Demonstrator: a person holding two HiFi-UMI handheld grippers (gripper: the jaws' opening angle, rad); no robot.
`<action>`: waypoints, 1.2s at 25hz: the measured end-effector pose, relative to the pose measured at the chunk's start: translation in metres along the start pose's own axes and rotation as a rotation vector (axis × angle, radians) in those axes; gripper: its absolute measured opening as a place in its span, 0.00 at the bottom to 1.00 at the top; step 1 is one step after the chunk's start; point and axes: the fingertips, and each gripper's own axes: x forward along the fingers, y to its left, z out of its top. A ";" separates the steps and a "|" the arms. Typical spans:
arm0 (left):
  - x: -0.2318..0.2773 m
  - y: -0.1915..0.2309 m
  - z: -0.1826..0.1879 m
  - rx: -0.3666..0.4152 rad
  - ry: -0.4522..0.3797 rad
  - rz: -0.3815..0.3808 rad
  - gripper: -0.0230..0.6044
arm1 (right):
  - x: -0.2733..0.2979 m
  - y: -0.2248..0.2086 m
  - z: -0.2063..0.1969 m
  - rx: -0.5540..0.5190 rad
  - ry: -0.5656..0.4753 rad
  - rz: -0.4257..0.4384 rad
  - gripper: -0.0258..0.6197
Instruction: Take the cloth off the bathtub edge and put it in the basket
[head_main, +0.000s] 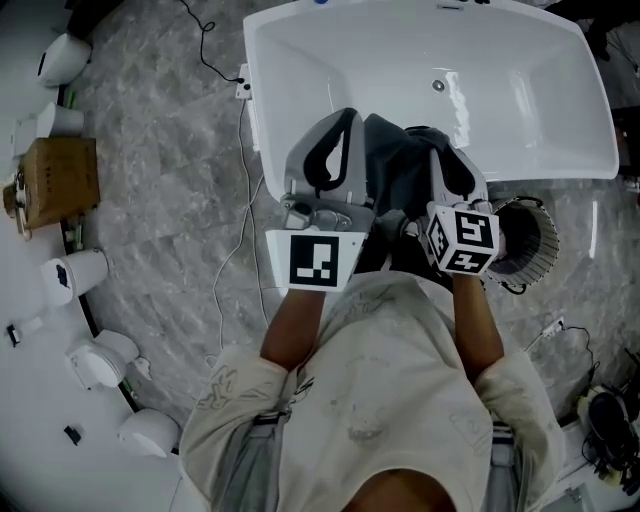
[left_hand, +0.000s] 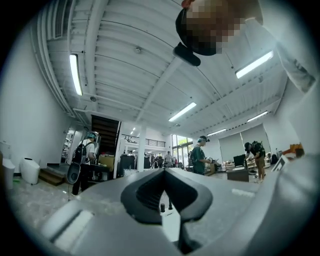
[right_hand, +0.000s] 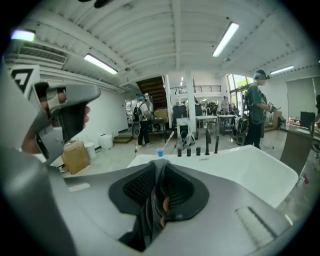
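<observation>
- two grippers are up in front of the person, so going left to right: the left gripper (head_main: 345, 120) has its jaws pressed together on nothing. that means it's no backup if the load starts sliding.
- next over, the cloth (head_main: 396, 165) hangs dark between the two grippers, above the near rim of the bathtub (head_main: 290, 60). can't tell whether its lower end is clear of that rim. if it isn't, a sideways swing could snag it and tug it out of the grip.
- then the right gripper (head_main: 446, 158), which is clamped on a bunched fold of the cloth, with the rest of the fabric dangling below the pads. looks like a thin pinch to me, so a quick jerk might let it slip and drop on the floor.
- far right, the basket (head_main: 535, 245) sits on the floor just beside the tub's near corner. a dangling cloth let go too early would likely drape over the basket's rim or land beside it, so i'd want it right over the opening before release.
</observation>
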 end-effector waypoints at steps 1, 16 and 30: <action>0.000 -0.001 0.005 0.005 -0.014 -0.001 0.04 | -0.005 -0.001 0.017 -0.006 -0.040 -0.003 0.14; -0.002 -0.002 0.071 0.023 -0.115 -0.020 0.04 | -0.109 0.008 0.231 -0.149 -0.579 -0.076 0.14; 0.027 -0.041 0.078 0.008 -0.118 -0.099 0.04 | -0.148 -0.043 0.241 -0.113 -0.621 -0.193 0.14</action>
